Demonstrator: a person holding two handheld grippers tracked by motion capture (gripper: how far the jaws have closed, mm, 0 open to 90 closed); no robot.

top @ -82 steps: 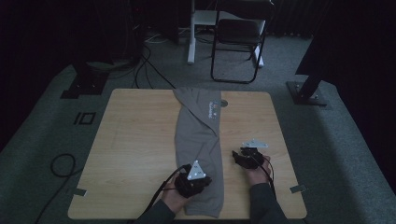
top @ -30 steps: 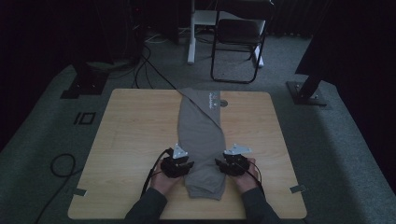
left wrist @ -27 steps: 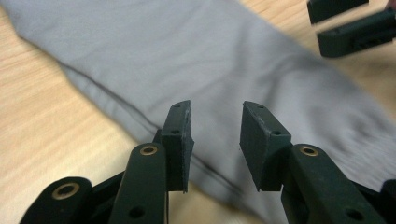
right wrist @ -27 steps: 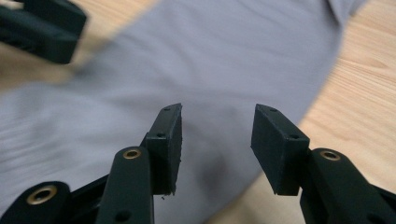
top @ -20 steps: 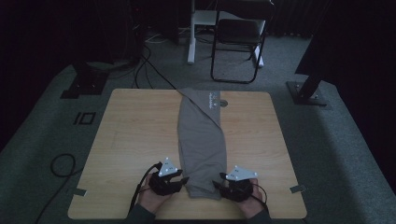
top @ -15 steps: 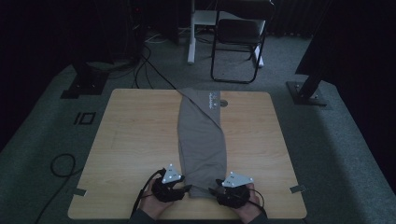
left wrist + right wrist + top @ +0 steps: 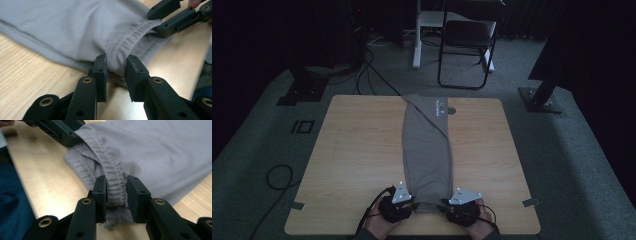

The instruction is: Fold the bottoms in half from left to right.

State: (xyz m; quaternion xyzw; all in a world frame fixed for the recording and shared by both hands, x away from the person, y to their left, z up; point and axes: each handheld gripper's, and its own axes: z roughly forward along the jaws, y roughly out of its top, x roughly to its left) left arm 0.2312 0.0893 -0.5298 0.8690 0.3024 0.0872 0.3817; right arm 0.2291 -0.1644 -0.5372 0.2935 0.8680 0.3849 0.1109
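left tongs [image 7: 116,68] pinch trousers [image 7: 427,150] waistband | right tongs [image 7: 116,188] likewise, just closed

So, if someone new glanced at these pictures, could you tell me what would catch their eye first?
Probably the long grey garment, folded into a narrow strip running down the middle of the wooden table from the far edge to the near one. At its near end, the left gripper and right gripper each pinch a corner of the ribbed waistband, their jaws having just closed on the fabric.
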